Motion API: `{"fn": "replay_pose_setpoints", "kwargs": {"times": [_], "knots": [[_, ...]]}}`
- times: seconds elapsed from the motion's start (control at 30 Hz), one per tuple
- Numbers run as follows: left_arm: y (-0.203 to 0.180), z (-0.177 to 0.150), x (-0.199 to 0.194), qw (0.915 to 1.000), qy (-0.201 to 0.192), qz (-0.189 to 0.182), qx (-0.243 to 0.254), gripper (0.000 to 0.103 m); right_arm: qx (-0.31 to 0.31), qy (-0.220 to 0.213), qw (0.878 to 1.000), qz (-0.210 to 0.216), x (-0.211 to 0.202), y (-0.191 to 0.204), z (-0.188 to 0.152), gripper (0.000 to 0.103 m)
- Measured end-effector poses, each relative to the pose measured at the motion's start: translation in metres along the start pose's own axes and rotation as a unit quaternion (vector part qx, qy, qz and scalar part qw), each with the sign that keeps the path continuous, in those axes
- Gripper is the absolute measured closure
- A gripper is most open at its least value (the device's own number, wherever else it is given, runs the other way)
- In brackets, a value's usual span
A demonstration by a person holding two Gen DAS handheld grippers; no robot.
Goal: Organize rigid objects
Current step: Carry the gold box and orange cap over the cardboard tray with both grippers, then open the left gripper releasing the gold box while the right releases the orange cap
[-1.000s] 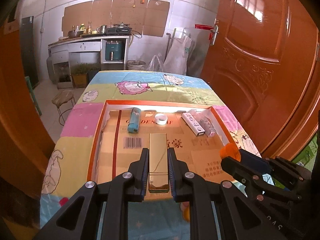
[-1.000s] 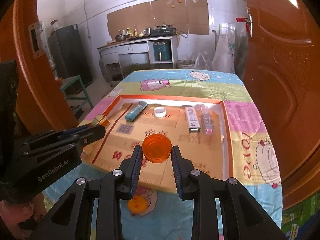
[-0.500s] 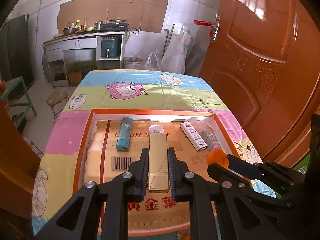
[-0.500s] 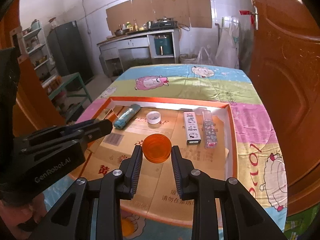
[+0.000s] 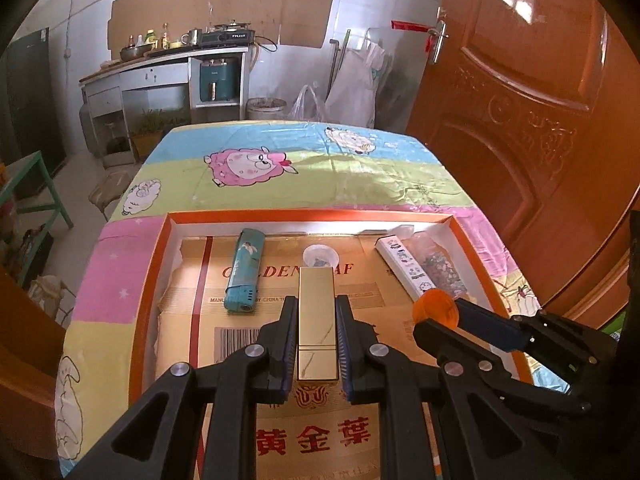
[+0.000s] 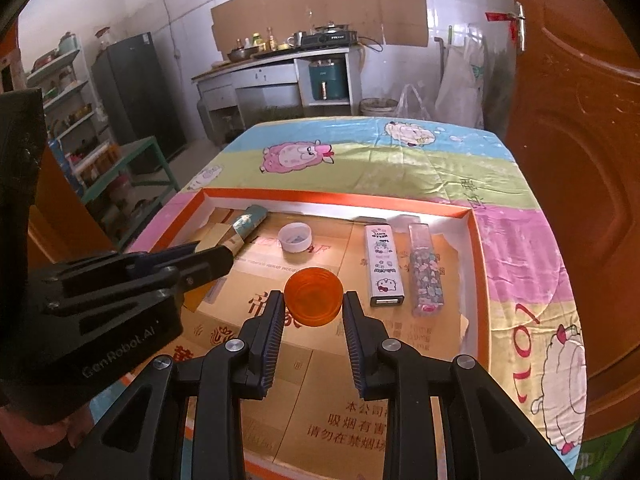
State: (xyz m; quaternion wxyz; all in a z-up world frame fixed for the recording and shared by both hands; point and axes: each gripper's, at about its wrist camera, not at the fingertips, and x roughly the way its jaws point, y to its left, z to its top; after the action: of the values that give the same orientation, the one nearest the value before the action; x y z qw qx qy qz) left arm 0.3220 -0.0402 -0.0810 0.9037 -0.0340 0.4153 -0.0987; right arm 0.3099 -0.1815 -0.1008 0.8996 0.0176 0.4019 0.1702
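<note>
My left gripper point(image 5: 316, 312) is shut on a long gold box point(image 5: 317, 316), held lengthwise above the orange-rimmed tray point(image 5: 304, 215). My right gripper point(image 6: 314, 300) is shut on a round orange cap point(image 6: 314, 296), also above the tray floor. In the left wrist view the right gripper point(image 5: 440, 314) with the orange cap point(image 5: 435, 312) shows at the right. Inside the tray lie a teal lighter point(image 5: 245, 276), a small white cap point(image 6: 295, 237), a white cartoon-print box point(image 6: 383, 266) and a clear floral case point(image 6: 425, 270).
The tray rests on a table with a cartoon sheep cloth point(image 5: 296, 168). An orange wooden door point(image 5: 520, 100) stands close at the right. A kitchen counter point(image 6: 276, 68), a fridge point(image 6: 136, 92) and a green stool point(image 6: 132, 168) are behind.
Both grippers moved forward and slightly down over the tray, still holding the gold box and the orange cap. The tray's contents now look nearer.
</note>
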Motion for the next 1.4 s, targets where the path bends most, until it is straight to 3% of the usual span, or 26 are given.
{"fn": "replay_pose_setpoints", "kwargs": {"times": [0.73, 1.4], "knots": [[0.006, -0.004, 0.037, 0.999, 0.042, 0.005, 0.016, 0.085, 0.005, 0.043, 0.999, -0.002, 0.034, -0.004, -0.003, 0.073], [0.012, -0.006, 0.045, 0.9988, 0.046, 0.004, 0.016, 0.084, 0.004, 0.056, 0.998, -0.006, 0.044, -0.003, -0.008, 0.072]]}}
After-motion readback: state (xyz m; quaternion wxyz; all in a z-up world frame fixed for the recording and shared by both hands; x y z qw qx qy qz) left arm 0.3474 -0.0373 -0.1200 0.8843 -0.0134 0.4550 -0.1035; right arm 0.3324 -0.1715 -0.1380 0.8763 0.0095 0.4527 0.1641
